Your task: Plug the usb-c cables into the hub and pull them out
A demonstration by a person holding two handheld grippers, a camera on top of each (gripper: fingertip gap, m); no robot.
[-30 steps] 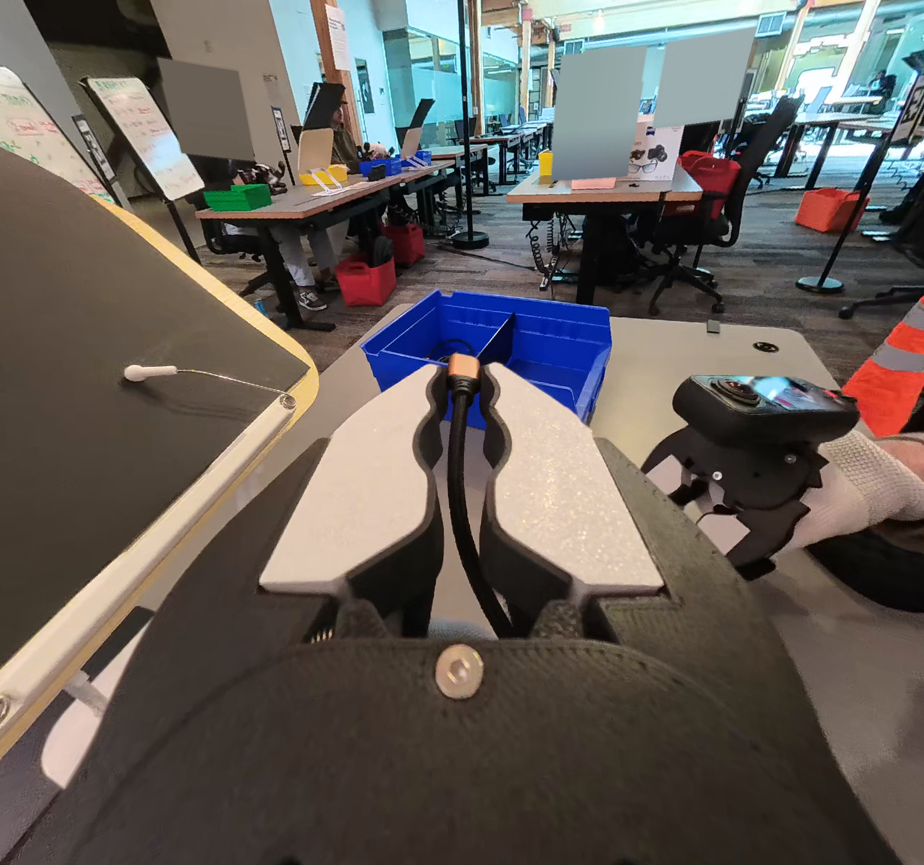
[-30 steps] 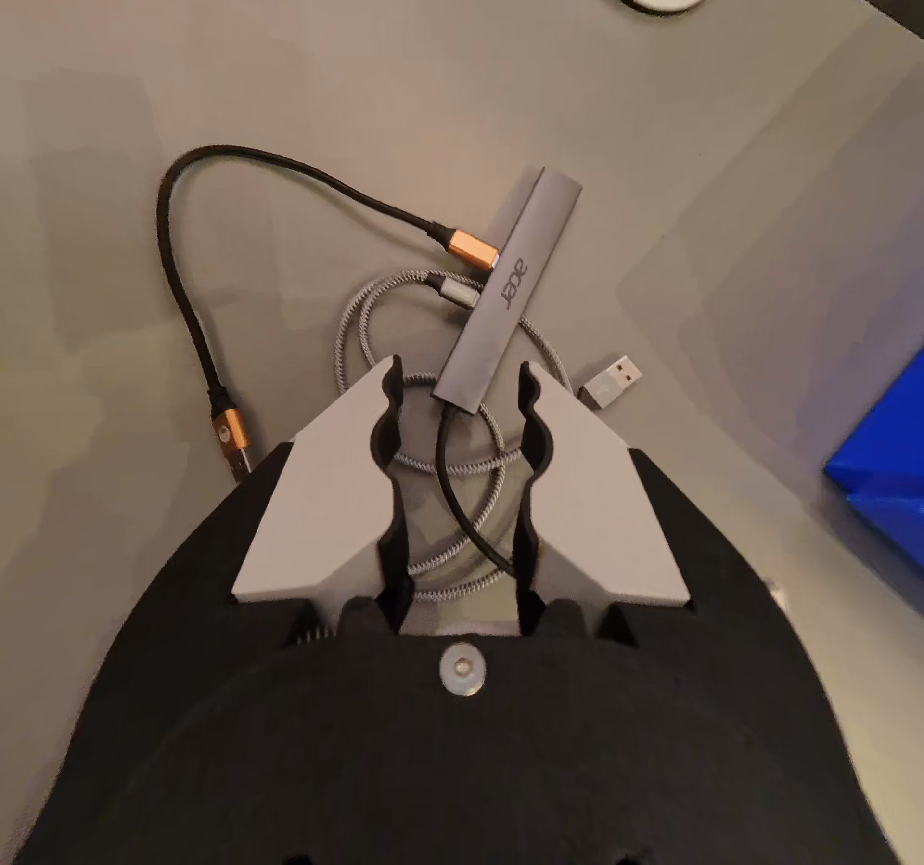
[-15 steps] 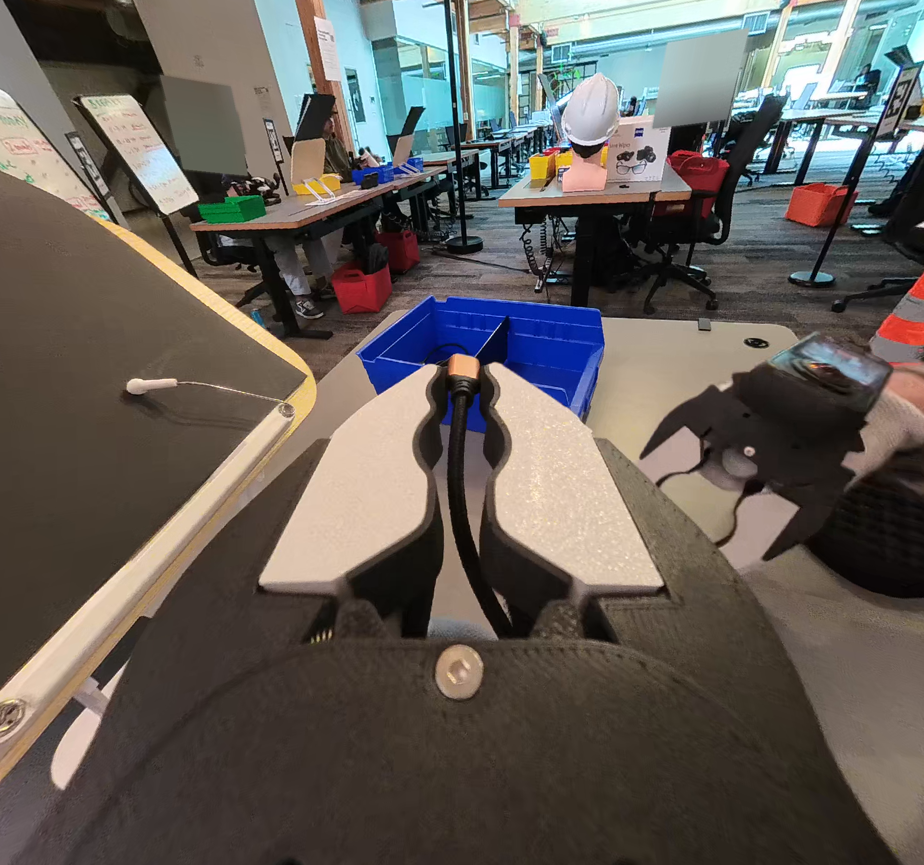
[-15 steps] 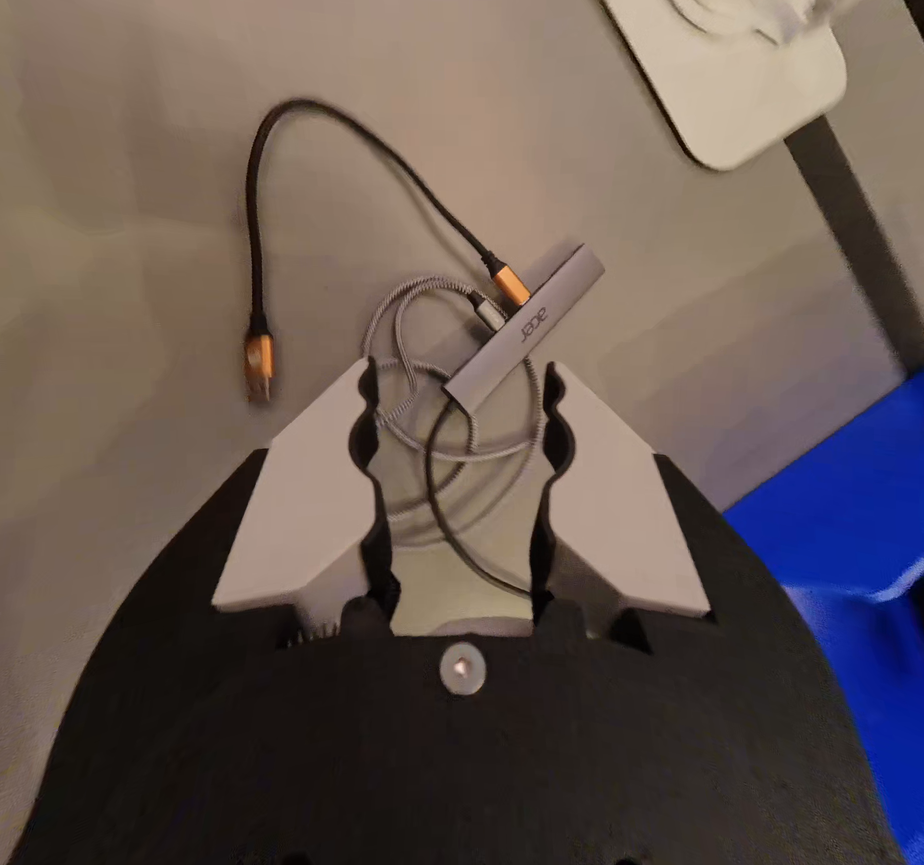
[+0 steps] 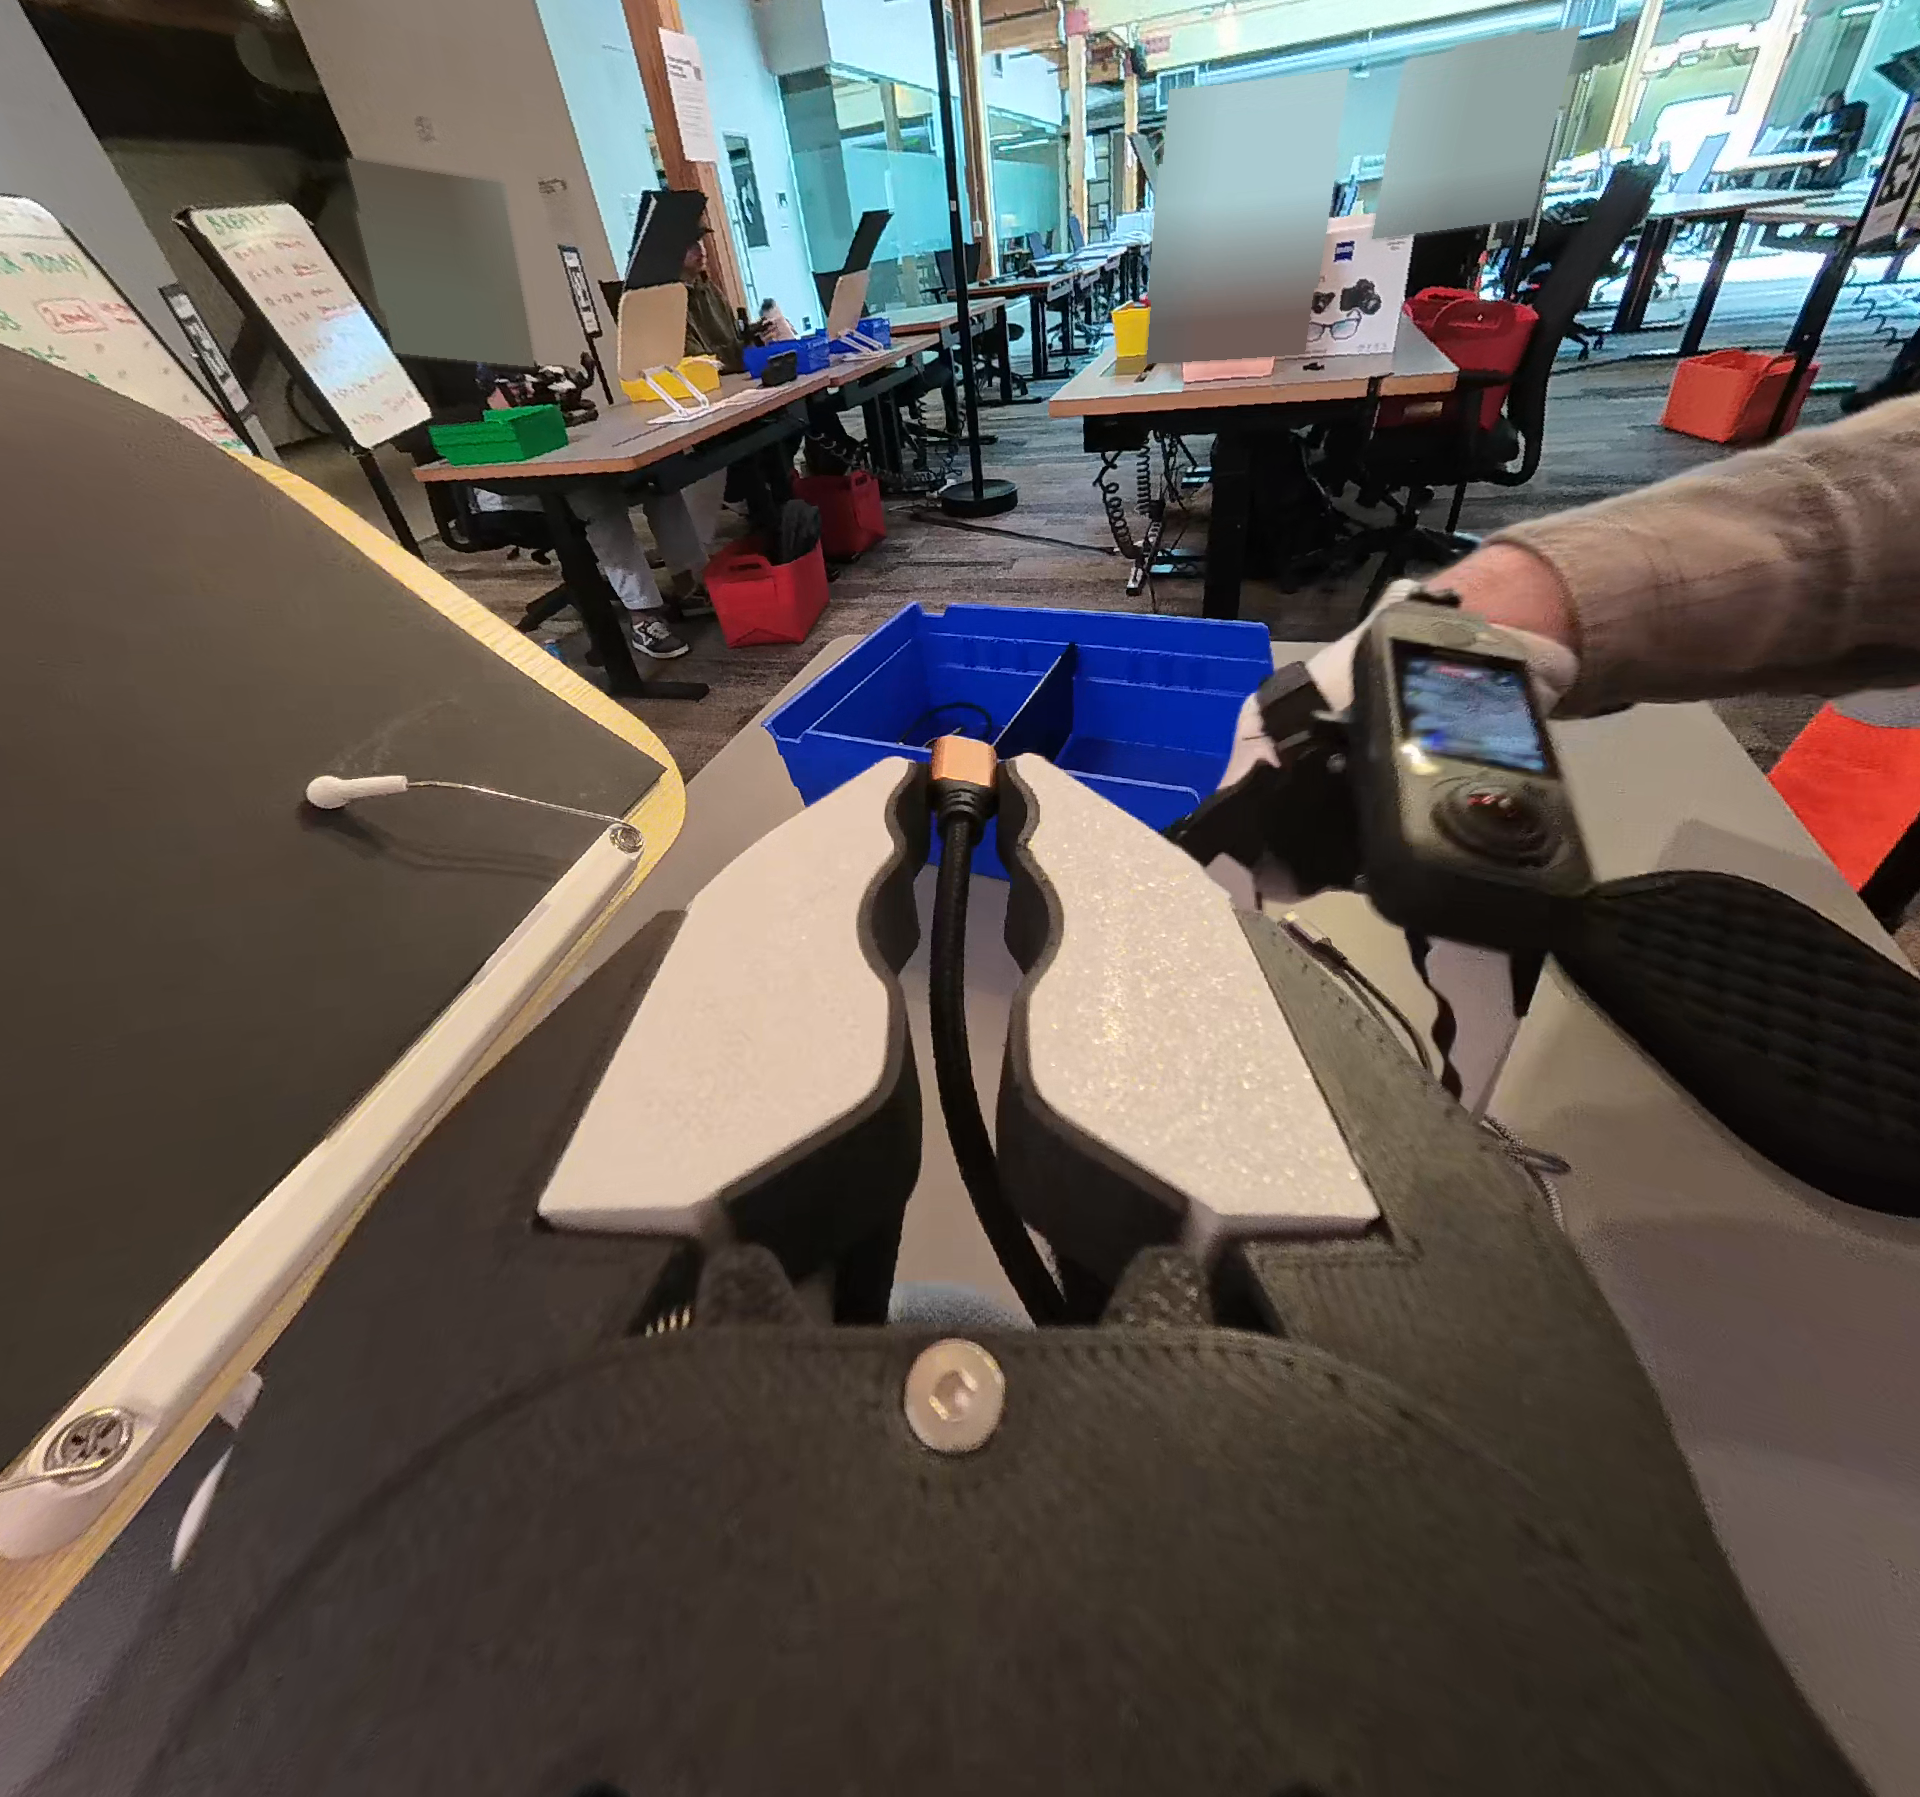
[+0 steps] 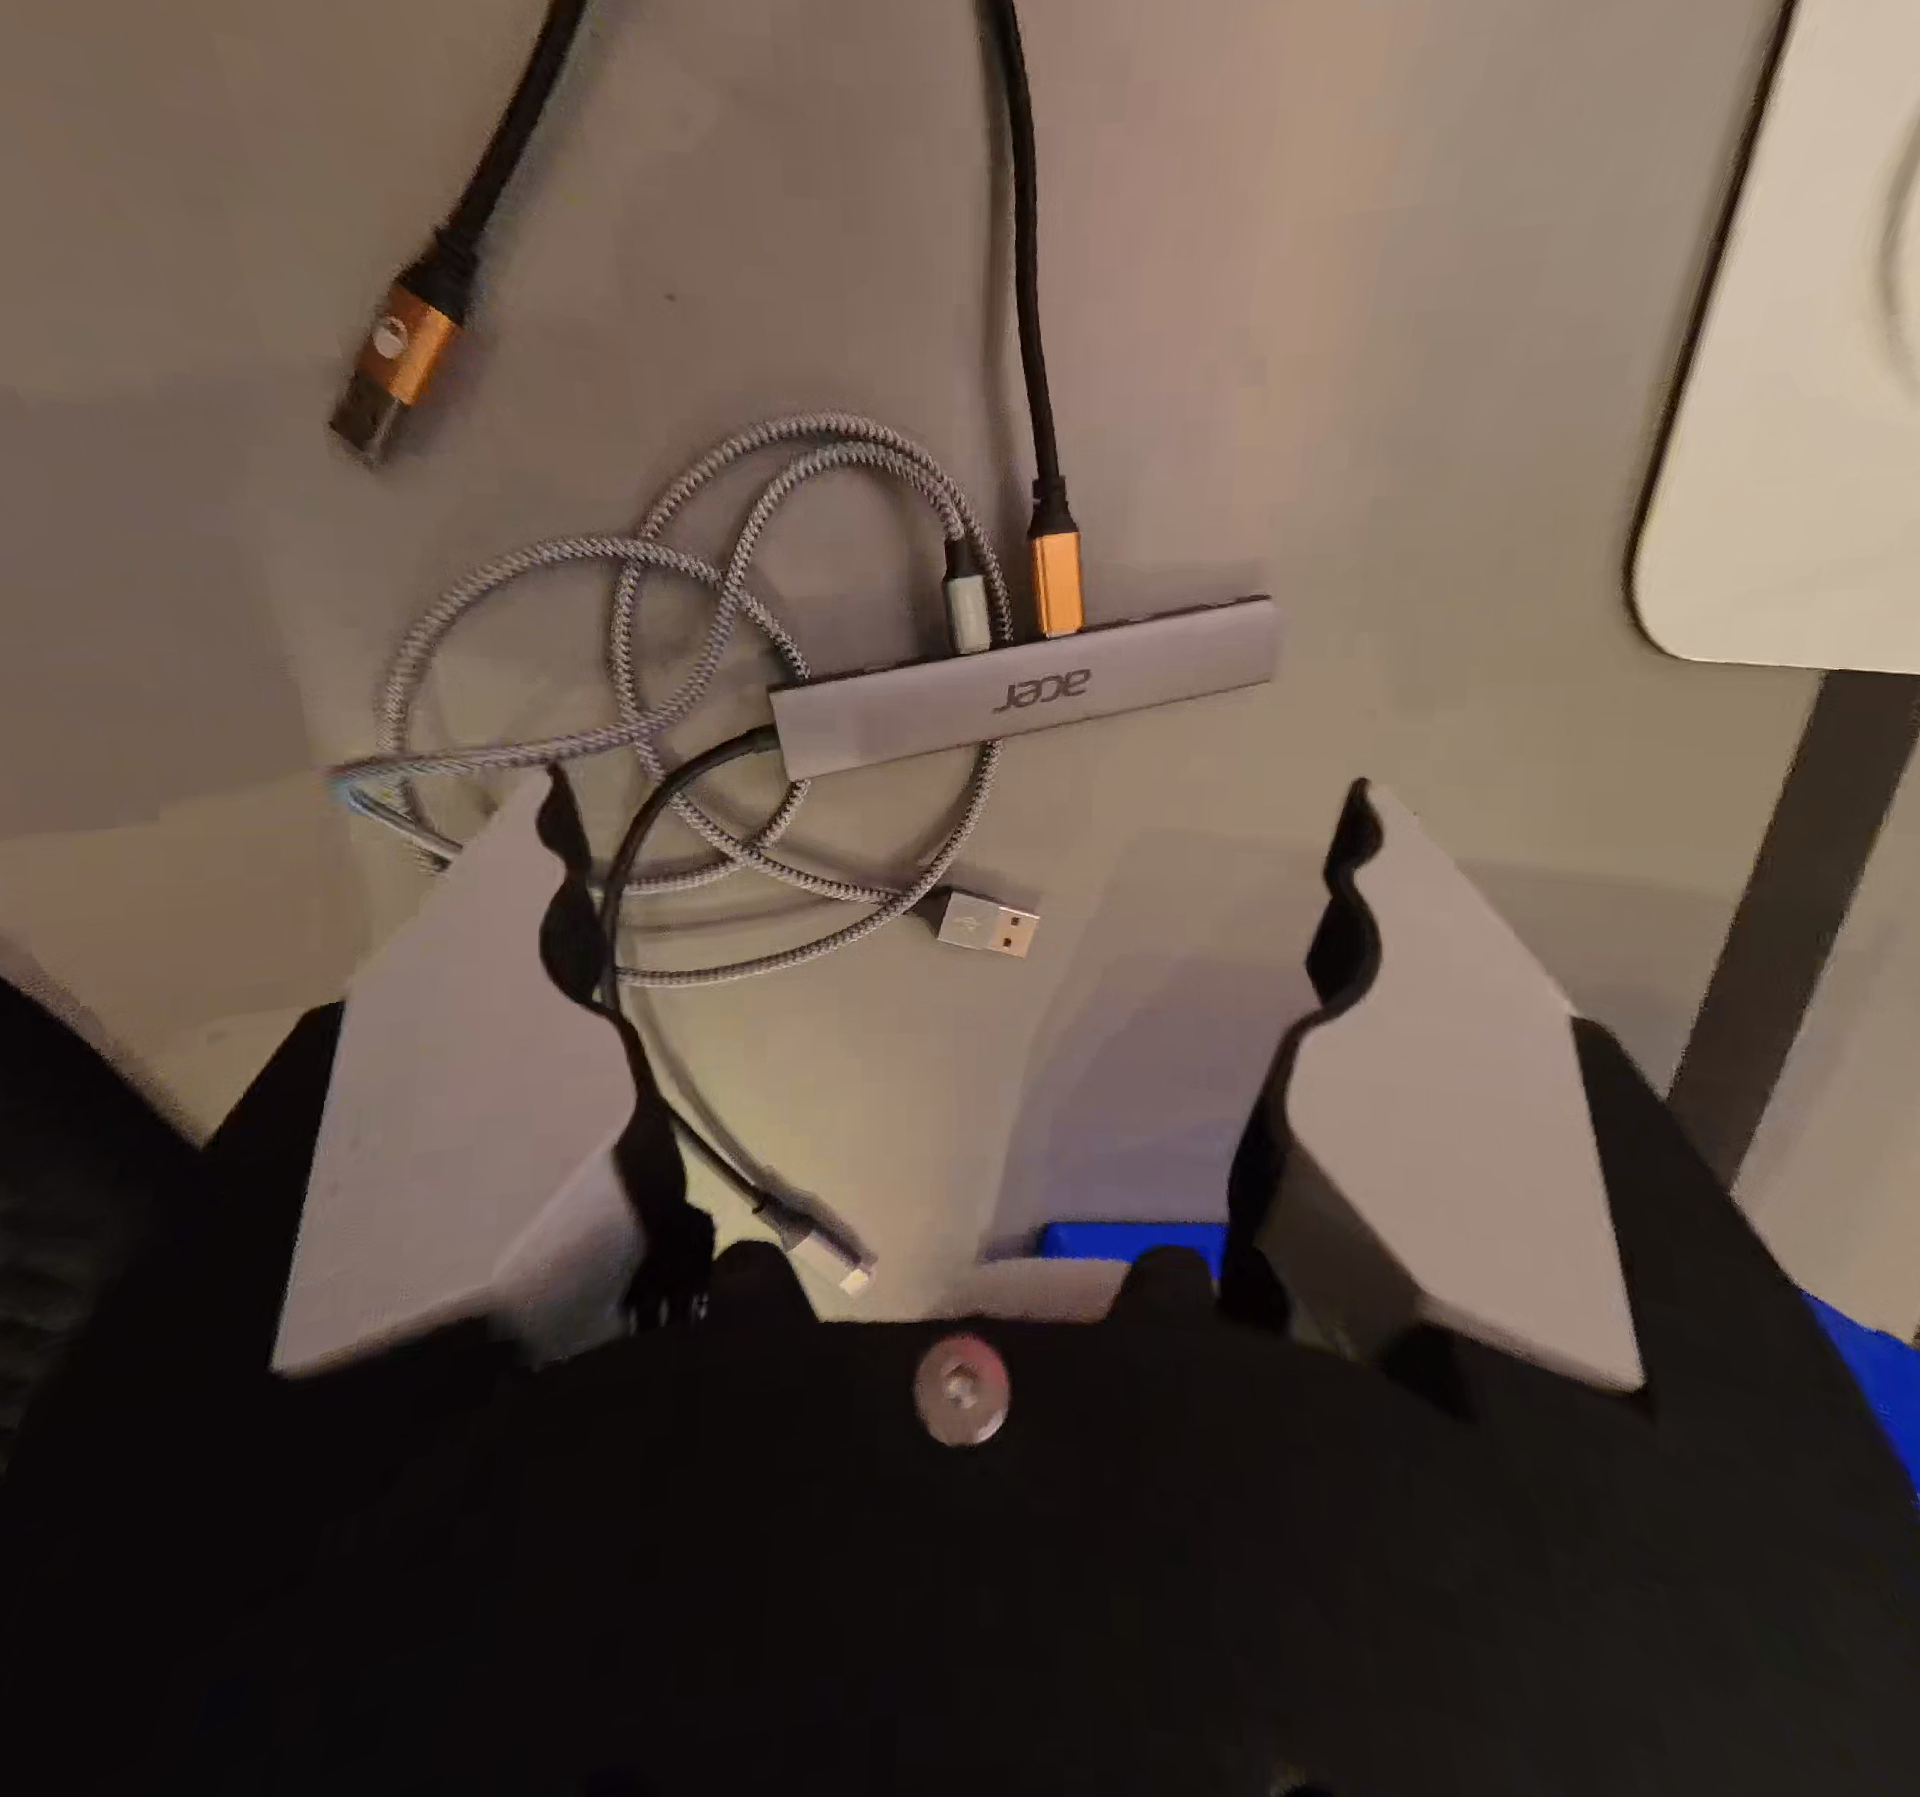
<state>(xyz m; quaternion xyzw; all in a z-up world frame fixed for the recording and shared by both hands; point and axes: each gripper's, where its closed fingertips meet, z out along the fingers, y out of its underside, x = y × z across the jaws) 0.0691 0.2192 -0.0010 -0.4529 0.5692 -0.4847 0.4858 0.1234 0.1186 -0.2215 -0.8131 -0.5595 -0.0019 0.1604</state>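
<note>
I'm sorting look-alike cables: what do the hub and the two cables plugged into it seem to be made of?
Hub: probably brushed grey metal, with an even matte sheen. Black cable: woven sleeve, shiny copper-coloured plug shell, likely metal. Grey cable: grey-white braided fabric, silvery plug.

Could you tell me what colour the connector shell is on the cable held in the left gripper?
Copper-orange, on a black braided cable; the connector shell shows best in the left wrist view.
</note>
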